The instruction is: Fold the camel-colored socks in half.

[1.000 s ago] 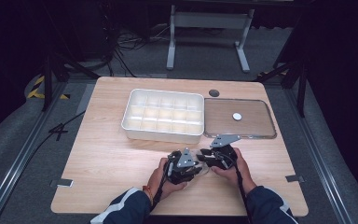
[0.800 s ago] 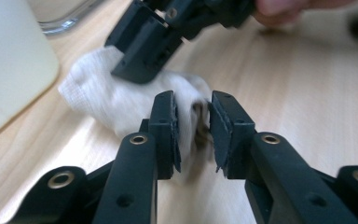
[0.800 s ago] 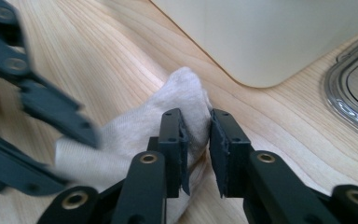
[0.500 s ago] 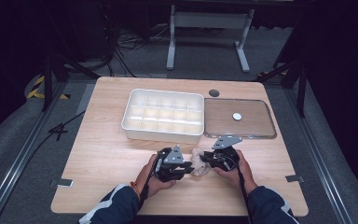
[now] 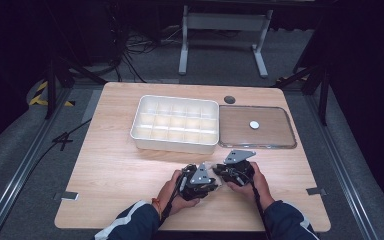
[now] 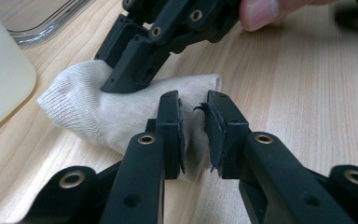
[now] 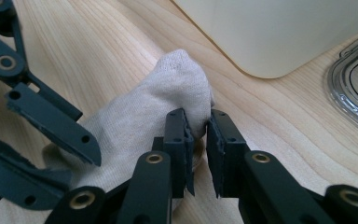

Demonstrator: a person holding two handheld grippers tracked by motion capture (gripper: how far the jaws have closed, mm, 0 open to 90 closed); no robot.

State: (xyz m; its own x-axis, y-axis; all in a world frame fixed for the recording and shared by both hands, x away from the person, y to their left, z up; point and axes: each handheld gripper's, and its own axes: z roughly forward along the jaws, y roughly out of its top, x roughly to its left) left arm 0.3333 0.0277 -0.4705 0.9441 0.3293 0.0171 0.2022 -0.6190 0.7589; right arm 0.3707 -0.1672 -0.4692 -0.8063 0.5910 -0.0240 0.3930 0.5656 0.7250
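- Now, starting left of the sock (image 6: 121,112): the white compartment tray (image 5: 175,122) stands on the table (image 5: 110,170), beyond and to the left of the sock, with its near wall close to the sock's toe end.
- The sock itself lies flat on the wood in front of that tray, a cream knitted piece, bunched a little between my 2 tools.
- My left gripper (image 6: 195,133) is clenched on the sock's open cuff end: in the left gripper view a fold of fabric sits between the jaws, though a narrow gap remains, so the bite looks light to me.
- My right gripper (image 7: 196,140) is nipped onto the rounded toe end, the part nearest the tray; its jaws are nearly together with knit pressed between them.
- Right of the sock, and beyond it, the clear lid (image 5: 257,127) lies flat beside the tray, with a small white disc (image 5: 254,124) on it.
- I judge the step in hand is folding or bundling the sock before it goes into a tray cell.
- To do that well, I should tighten the left bite first, since a thin pinch of knit can slip.
- Then I should lift both ends evenly, keep the fabric off the tray wall, and bring 1 end over the other without twisting.
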